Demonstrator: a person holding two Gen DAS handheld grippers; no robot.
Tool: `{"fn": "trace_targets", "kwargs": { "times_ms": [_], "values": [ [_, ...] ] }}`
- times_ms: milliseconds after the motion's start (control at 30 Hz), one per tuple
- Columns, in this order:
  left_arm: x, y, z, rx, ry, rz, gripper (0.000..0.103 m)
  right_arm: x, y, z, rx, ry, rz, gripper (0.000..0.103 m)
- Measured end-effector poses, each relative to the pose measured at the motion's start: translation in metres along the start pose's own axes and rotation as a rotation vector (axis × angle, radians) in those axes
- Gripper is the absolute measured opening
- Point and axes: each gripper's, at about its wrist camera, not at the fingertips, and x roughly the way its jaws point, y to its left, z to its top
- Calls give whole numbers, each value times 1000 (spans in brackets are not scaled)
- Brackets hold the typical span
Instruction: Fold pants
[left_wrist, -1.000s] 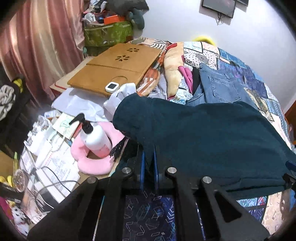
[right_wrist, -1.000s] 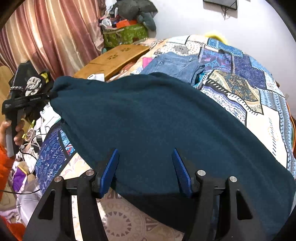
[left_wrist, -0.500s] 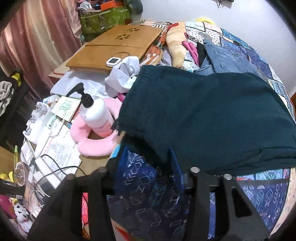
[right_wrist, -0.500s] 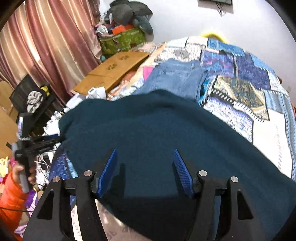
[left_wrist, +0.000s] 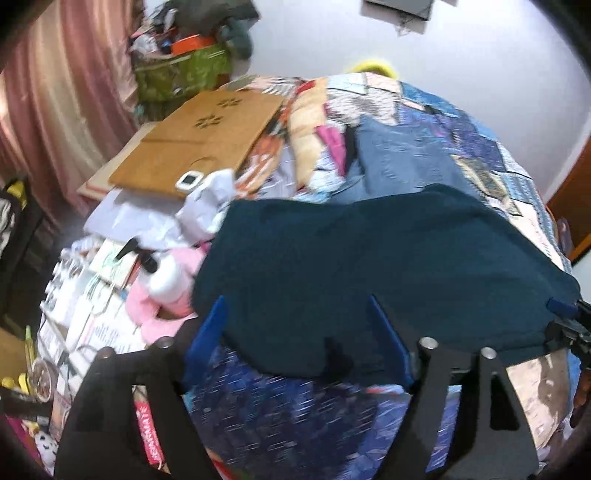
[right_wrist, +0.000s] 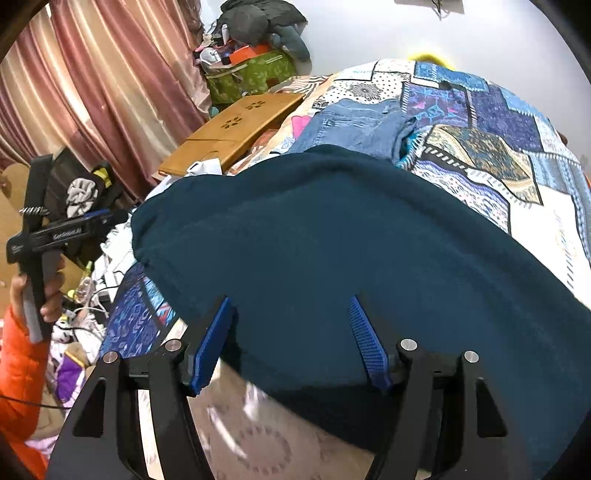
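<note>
Even indoor light; motion blur low; fisheye edges dark.

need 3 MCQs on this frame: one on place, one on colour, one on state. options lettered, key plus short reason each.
1. Where do the folded blue jeans lie relative to the teal pants?
A. Beyond them, farther up the bed
B. On top of them
C. On the floor

2. What colour are the pads of the right gripper?
A. Red
B. Blue
C. White

3. What is the left gripper doing with the pants' edge?
A. Clamped on it
B. Jaws opening, pads clear of the cloth
C. Holding the lotion bottle

Key: 1 A, the jeans show past the pants' far edge on the quilt. 2 B, both ribbed pads are blue. 3 B, the fingers stand apart, not pinching the edge between them.
</note>
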Motion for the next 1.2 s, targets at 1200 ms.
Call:
{"fn": "trace_targets", "kwargs": {
  "times_ms": [1200],
  "values": [
    [50, -292, -2, 456, 145, -185, 89, -188, -234, -175, 746, -214, -333, 65]
  ]
}}
